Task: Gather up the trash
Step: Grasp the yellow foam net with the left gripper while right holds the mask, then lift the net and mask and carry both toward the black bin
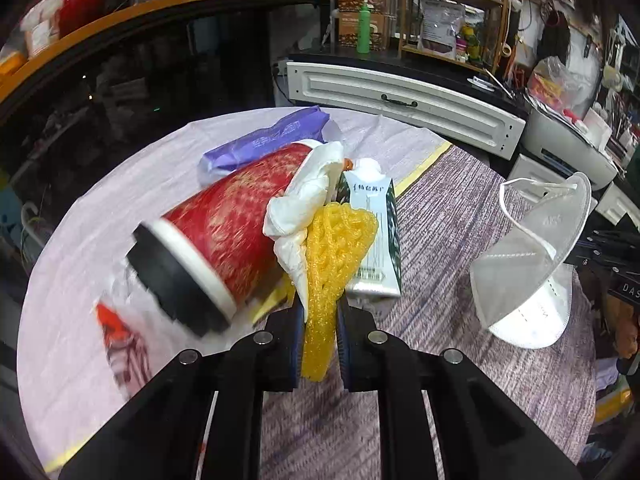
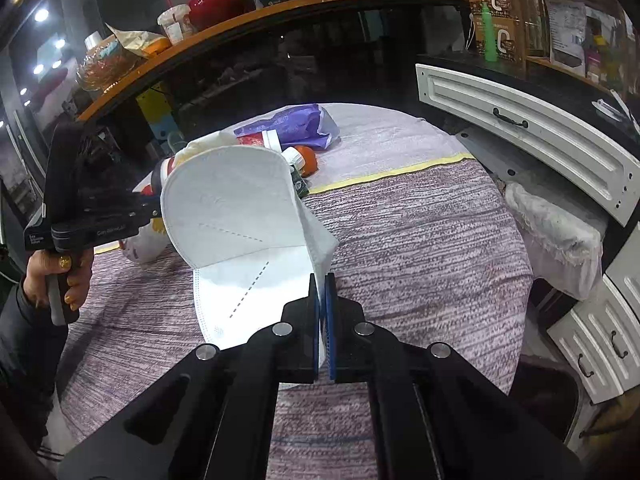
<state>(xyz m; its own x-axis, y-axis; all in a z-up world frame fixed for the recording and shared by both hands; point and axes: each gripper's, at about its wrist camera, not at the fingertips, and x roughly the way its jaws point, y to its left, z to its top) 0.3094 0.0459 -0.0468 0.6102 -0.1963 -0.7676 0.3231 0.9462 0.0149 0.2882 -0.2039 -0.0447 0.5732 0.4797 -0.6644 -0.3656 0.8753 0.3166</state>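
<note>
Pinching yellow foam net (image 1: 334, 256), left gripper (image 1: 319, 312), right gripper (image 2: 322, 292) seemingly clamping white mask (image 2: 236, 208)

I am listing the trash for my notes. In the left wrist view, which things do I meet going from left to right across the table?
Red paper cup with black lid → yellow foam net, held in the left gripper → white drink carton → white face mask at the far right.

Two close downward wrist views, shared table (image 1: 460, 216)
</note>
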